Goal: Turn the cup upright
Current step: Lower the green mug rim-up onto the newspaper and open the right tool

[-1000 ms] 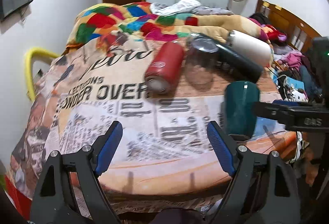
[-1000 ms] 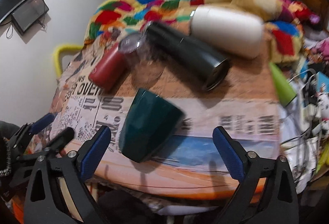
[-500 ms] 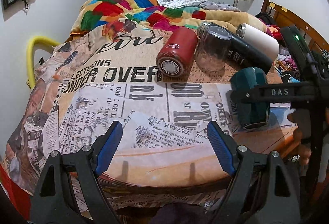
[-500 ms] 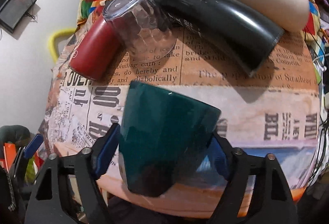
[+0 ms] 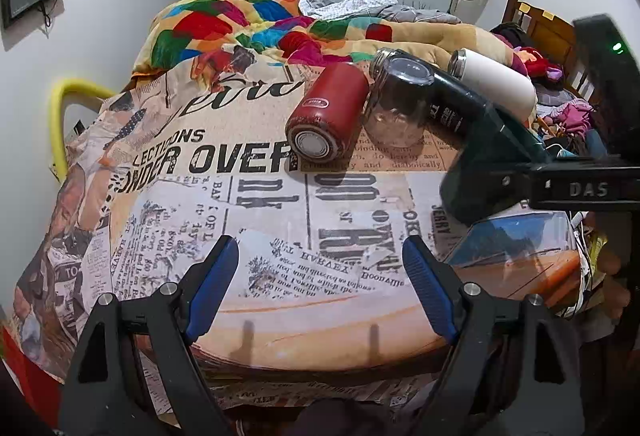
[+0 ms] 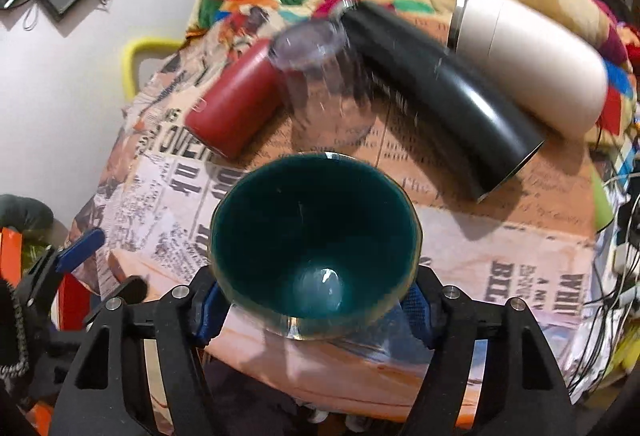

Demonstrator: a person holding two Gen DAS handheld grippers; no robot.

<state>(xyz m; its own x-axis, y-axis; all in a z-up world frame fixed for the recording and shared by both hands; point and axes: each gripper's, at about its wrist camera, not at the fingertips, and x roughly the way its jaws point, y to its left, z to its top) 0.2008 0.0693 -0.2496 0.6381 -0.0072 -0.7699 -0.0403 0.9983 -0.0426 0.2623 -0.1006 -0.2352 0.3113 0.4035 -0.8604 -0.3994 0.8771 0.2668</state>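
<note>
A newspaper-print cloth (image 5: 240, 204) covers the table; near its far right corner lie a red bottle (image 5: 328, 116), black flask (image 6: 440, 96) and cream flask (image 6: 528, 56). The right gripper (image 6: 314, 300) clamps the teal cup (image 6: 316, 236), tilted above the right front edge with its mouth toward the camera; the left gripper (image 5: 320, 284) hangs spread wide, holding nothing.

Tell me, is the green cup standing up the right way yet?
Not yet. Done: the right tongs have clamped the green cup and lifted it off the newspaper-print cloth. In hand: it is tilted, with its open mouth facing the camera. Left: turning it mouth-up and setting it down. The left tongs are open and empty.
</note>
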